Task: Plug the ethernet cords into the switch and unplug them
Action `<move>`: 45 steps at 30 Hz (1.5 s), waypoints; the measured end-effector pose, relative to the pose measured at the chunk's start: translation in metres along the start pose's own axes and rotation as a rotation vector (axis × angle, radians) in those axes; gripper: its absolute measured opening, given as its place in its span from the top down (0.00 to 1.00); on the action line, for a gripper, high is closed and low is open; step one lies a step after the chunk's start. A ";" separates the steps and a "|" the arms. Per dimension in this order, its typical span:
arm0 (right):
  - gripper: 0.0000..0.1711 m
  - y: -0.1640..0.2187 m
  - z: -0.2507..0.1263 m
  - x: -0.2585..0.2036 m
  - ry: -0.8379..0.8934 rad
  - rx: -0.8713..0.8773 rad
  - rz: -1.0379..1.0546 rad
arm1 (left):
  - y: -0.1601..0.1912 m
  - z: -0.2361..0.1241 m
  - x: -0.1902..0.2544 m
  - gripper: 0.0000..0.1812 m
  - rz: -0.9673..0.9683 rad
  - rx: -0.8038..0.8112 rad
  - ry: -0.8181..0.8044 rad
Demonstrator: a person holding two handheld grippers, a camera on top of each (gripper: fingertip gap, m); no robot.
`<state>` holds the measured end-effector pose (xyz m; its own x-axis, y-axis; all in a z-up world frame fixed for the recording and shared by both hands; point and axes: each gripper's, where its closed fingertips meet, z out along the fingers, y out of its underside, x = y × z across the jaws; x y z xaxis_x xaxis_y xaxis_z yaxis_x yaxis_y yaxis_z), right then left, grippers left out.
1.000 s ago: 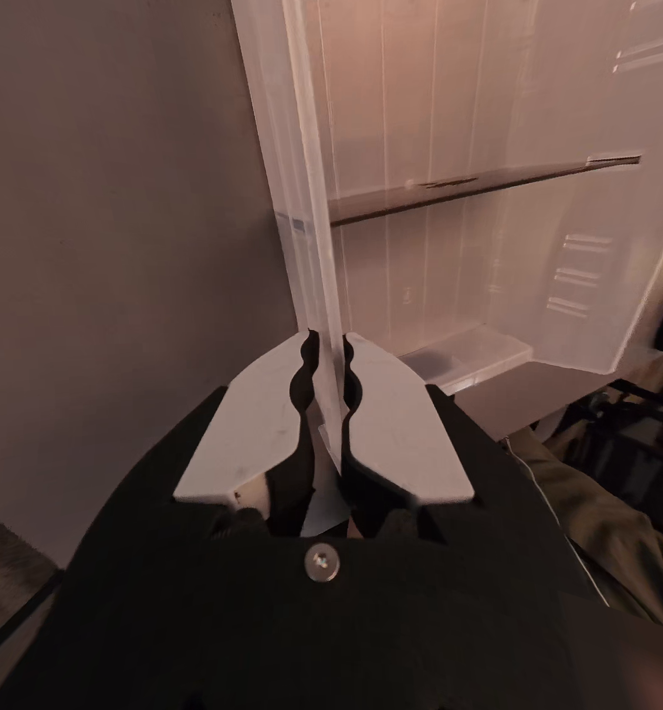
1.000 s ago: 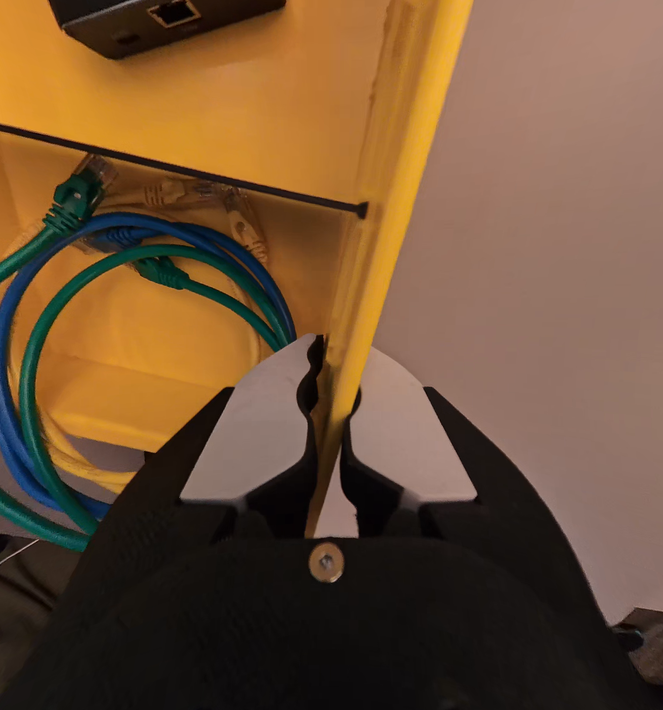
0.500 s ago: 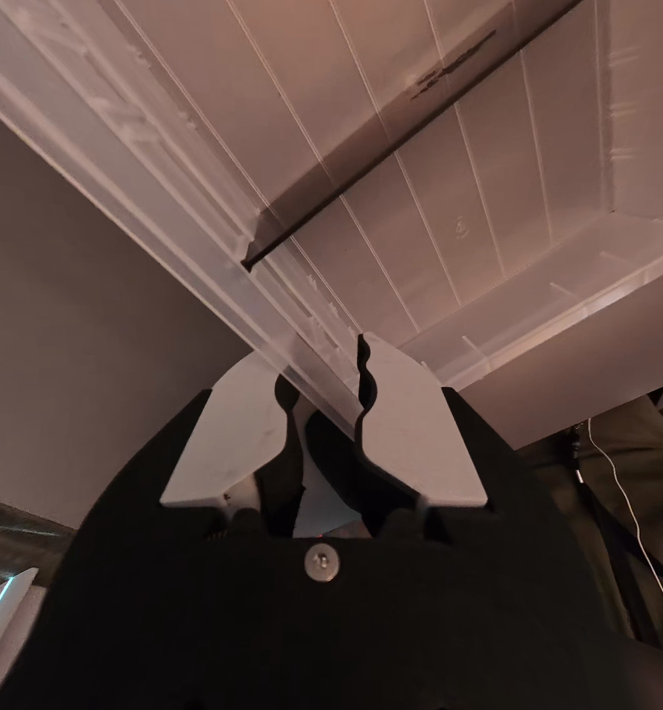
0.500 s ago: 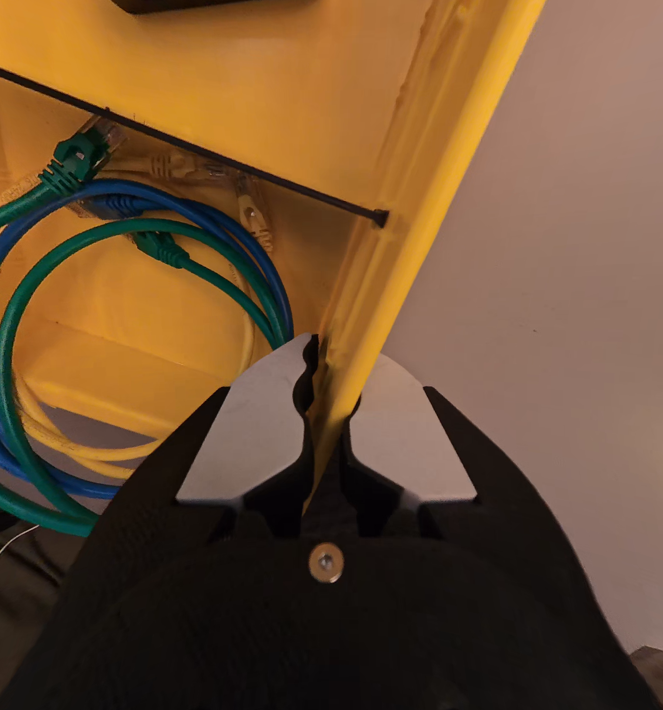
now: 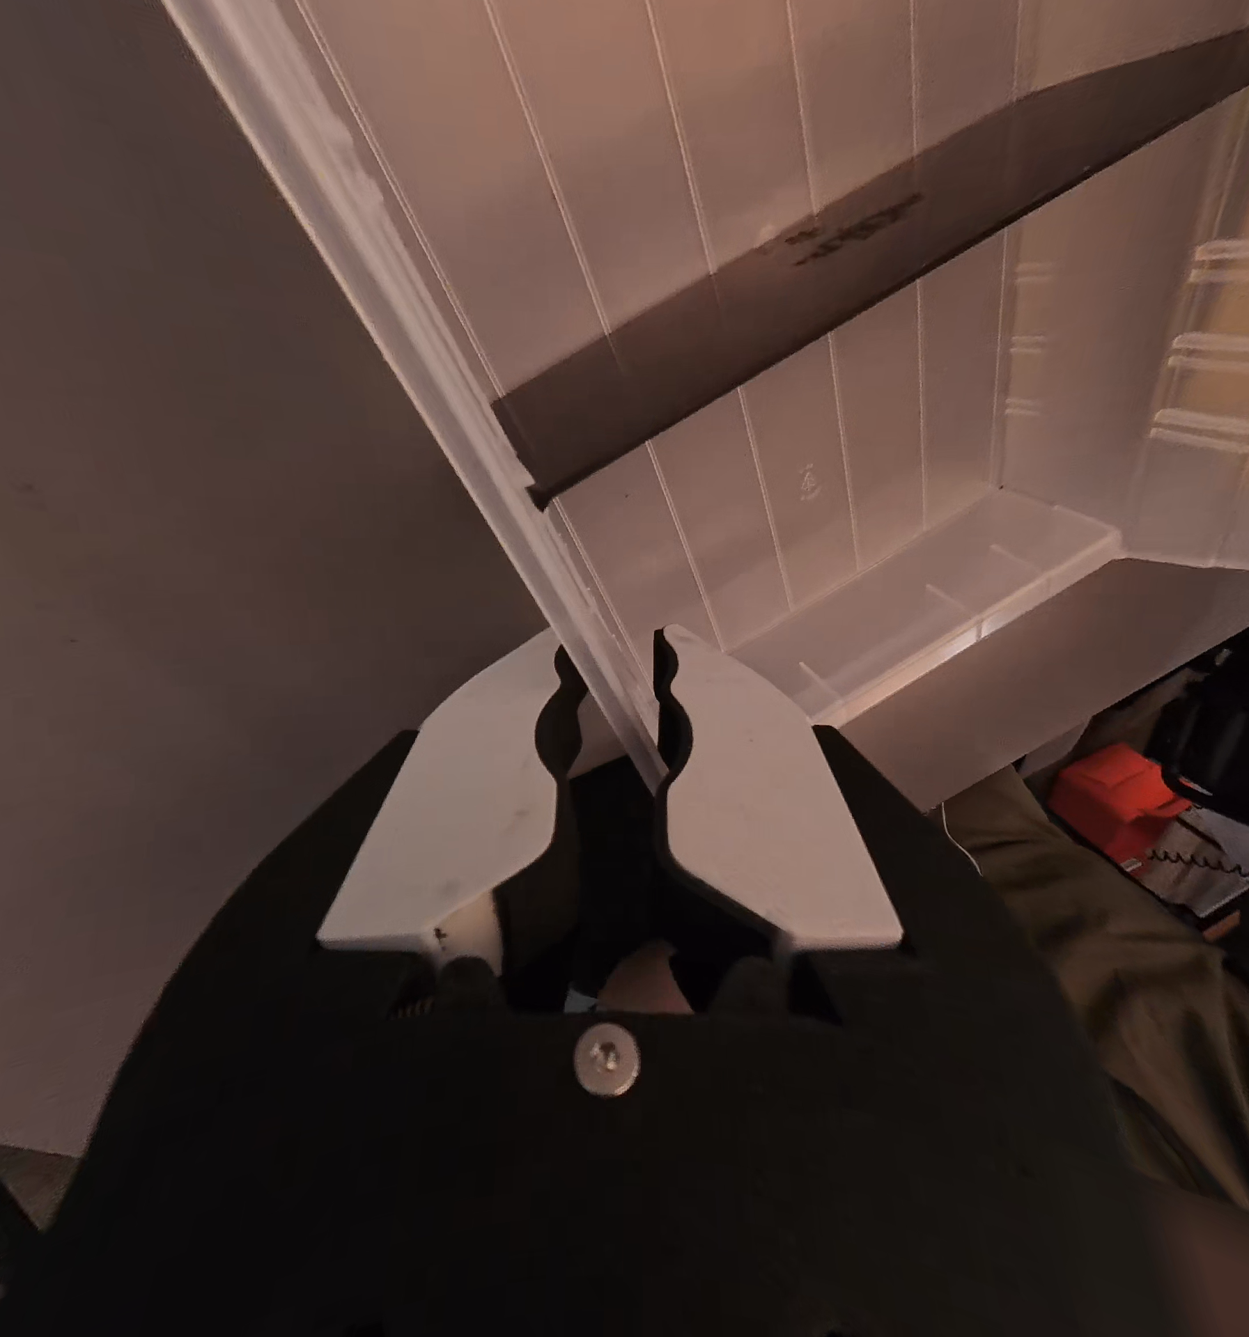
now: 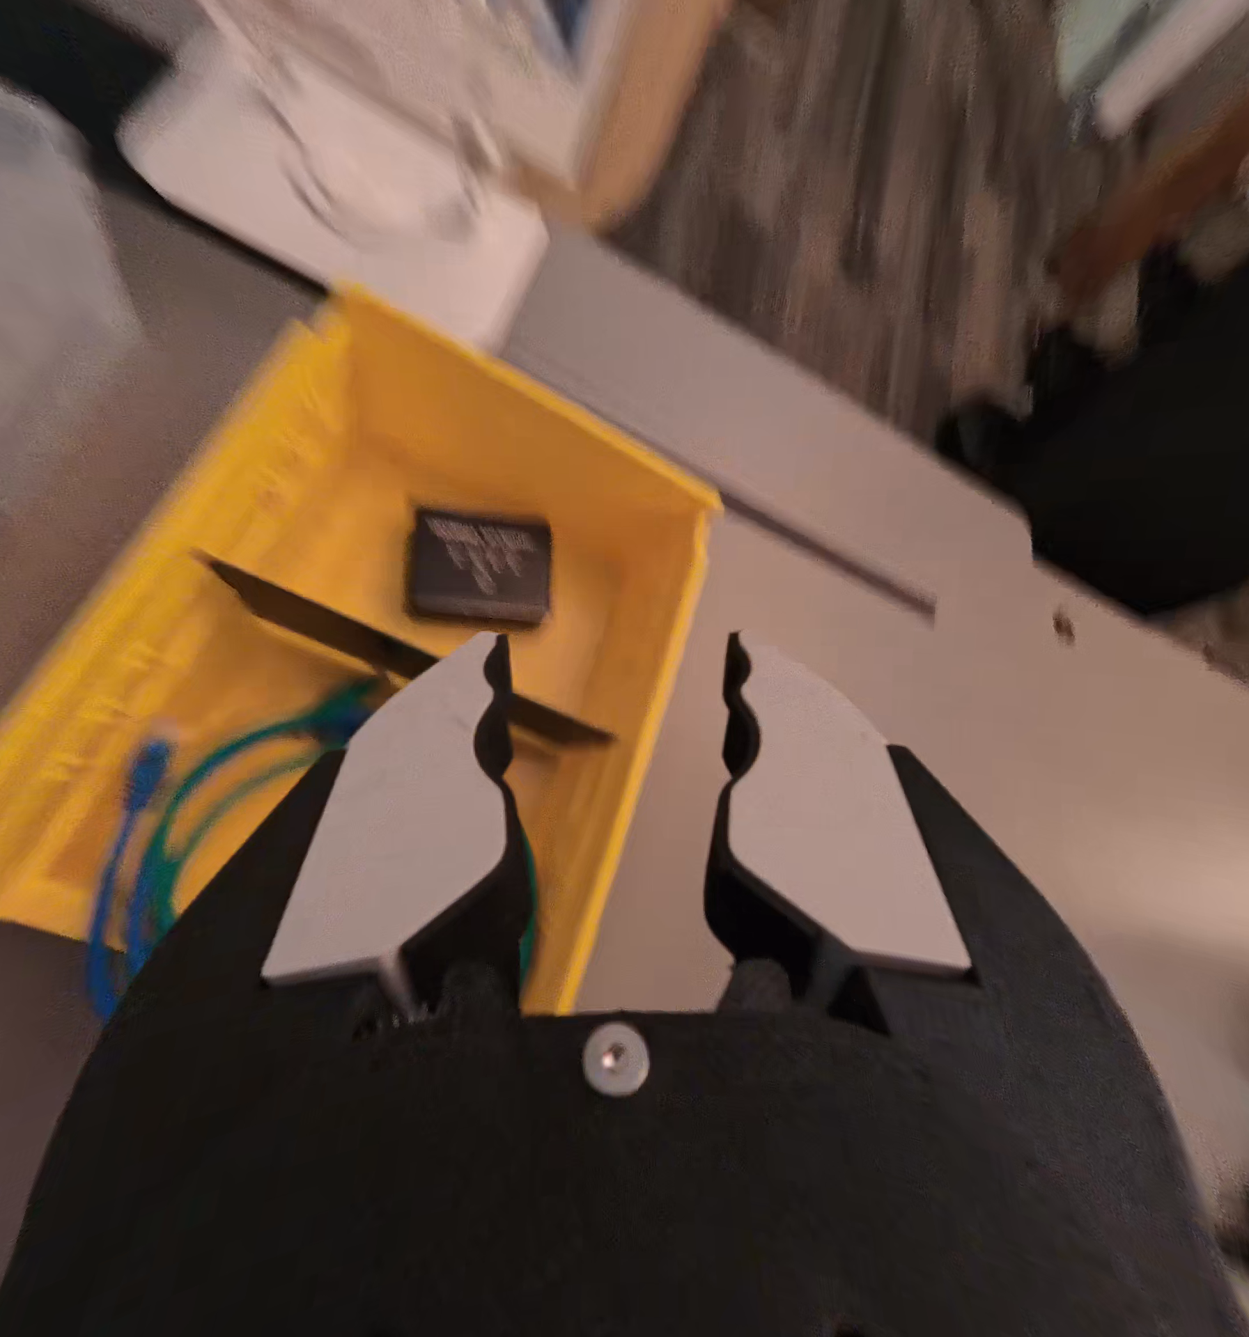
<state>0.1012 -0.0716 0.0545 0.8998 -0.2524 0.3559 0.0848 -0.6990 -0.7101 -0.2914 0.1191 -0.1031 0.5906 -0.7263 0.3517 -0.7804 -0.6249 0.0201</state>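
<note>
Your left claw [image 5: 607, 712] straddles the side wall of a bin [image 5: 418, 304] on the tabletop [image 5: 136, 434], a divider [image 5: 824, 289] crossing inside. By your right claw [image 6: 614, 694], another bin [image 6: 672, 651] holds the switch [image 6: 480, 564] behind its divider [image 6: 317, 622], cords [image 6: 172, 817] in front.

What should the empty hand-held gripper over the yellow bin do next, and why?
Probably dip the right hand-held gripper into the yellow bin toward the blue cord. Its jaws are open and empty, the cords lie loose in the near compartment, and the black switch beyond the divider appears unplugged, though the view is blurred.
</note>
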 end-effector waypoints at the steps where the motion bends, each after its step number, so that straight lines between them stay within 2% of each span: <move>1: 0.65 -0.018 -0.007 -0.019 -0.049 0.099 -0.012 | 0.000 0.000 0.000 0.91 0.000 0.004 -0.001; 3: 0.60 -0.040 -0.015 -0.079 -0.292 0.204 -0.015 | -0.002 -0.001 -0.003 0.91 0.003 0.013 -0.013; 6: 0.57 -0.044 -0.013 -0.165 -0.670 0.067 0.083 | -0.004 -0.005 -0.007 0.92 -0.005 0.040 -0.044; 10: 0.57 -0.051 0.016 -0.230 -0.814 -0.062 0.140 | -0.003 -0.025 -0.003 0.94 0.000 0.126 -0.025; 13: 0.58 -0.041 0.043 -0.264 -0.834 -0.250 0.179 | -0.003 -0.053 0.001 0.95 0.005 0.261 -0.027; 19: 0.58 0.005 0.094 -0.291 -0.748 -0.607 0.188 | -0.011 -0.119 0.022 0.96 0.088 0.606 -0.056; 23: 0.67 0.016 0.099 -0.311 -0.798 -0.735 0.255 | -0.009 -0.138 0.037 0.94 0.150 0.702 -0.082; 27: 0.77 0.023 0.106 -0.320 -0.779 -0.787 0.247 | -0.006 -0.141 0.049 0.93 0.194 0.712 -0.092; 32: 0.83 0.024 0.110 -0.317 -0.739 -0.810 0.247 | -0.006 -0.151 0.066 0.93 0.248 0.773 -0.079; 34: 0.85 0.025 0.111 -0.316 -0.721 -0.807 0.241 | -0.006 -0.163 0.072 0.87 0.252 0.844 -0.089; 41: 0.89 0.012 0.107 -0.310 -0.762 -0.772 0.293 | 0.014 -0.230 0.108 0.81 0.326 1.227 -0.042; 45: 0.89 -0.018 0.095 -0.283 -0.781 -0.731 0.285 | 0.024 -0.243 0.110 0.76 0.299 1.315 -0.052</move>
<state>-0.1149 0.0762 -0.0910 0.8906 -0.1554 -0.4274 -0.2101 -0.9741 -0.0835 -0.2951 0.0932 0.1636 0.4637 -0.8734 0.1489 -0.1232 -0.2300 -0.9654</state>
